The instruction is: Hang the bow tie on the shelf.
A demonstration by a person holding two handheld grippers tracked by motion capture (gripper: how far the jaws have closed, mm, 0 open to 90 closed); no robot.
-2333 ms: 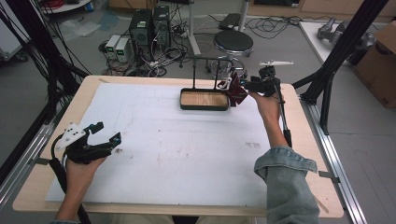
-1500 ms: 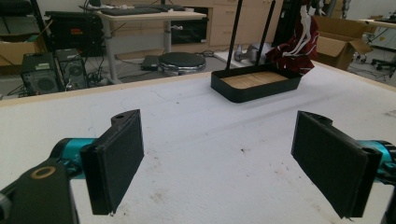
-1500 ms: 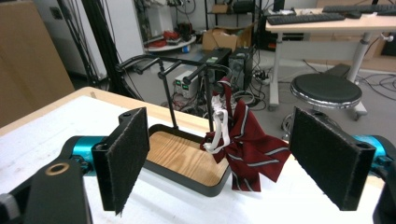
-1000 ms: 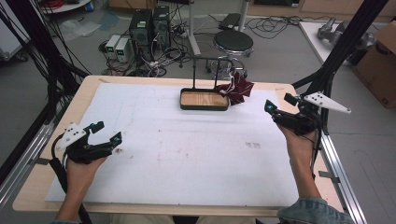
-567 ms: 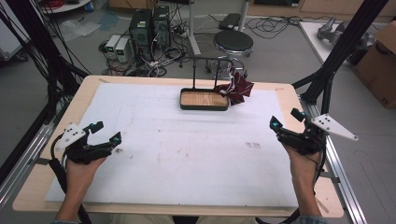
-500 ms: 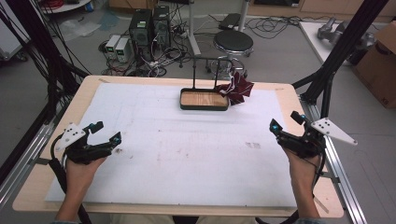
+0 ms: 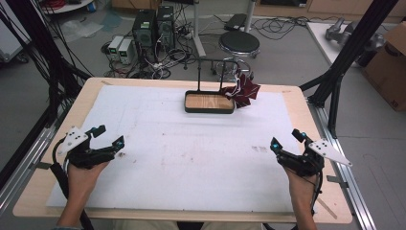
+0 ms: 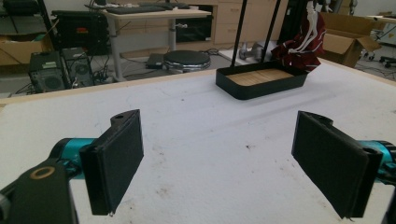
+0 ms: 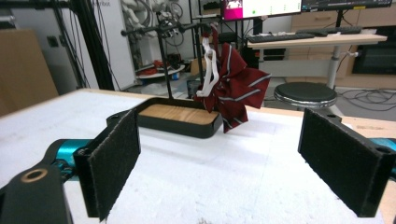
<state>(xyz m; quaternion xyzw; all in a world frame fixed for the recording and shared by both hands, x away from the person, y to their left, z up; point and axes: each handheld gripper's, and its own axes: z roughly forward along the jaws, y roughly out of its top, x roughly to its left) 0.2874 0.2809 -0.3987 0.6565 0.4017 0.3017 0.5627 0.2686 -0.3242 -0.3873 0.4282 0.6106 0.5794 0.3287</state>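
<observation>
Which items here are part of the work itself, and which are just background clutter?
Part of the job:
- dark red striped bow tie hanging by its white strap
- black stand with its wood-lined tray
- left tongs, right tongs, both open

Background:
- round stool
- computer towers
- cardboard box

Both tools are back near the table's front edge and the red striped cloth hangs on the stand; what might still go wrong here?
1. The red striped cloth hangs by a thin white loop at the end of the stand's bar; it may slip off if bumped.
2. The cloth drapes outside the black tray, so if it falls it would likely land on the white mat.
3. The right tool and left tool sit open and empty, far from the stand, so a slip would go uncaught.
</observation>
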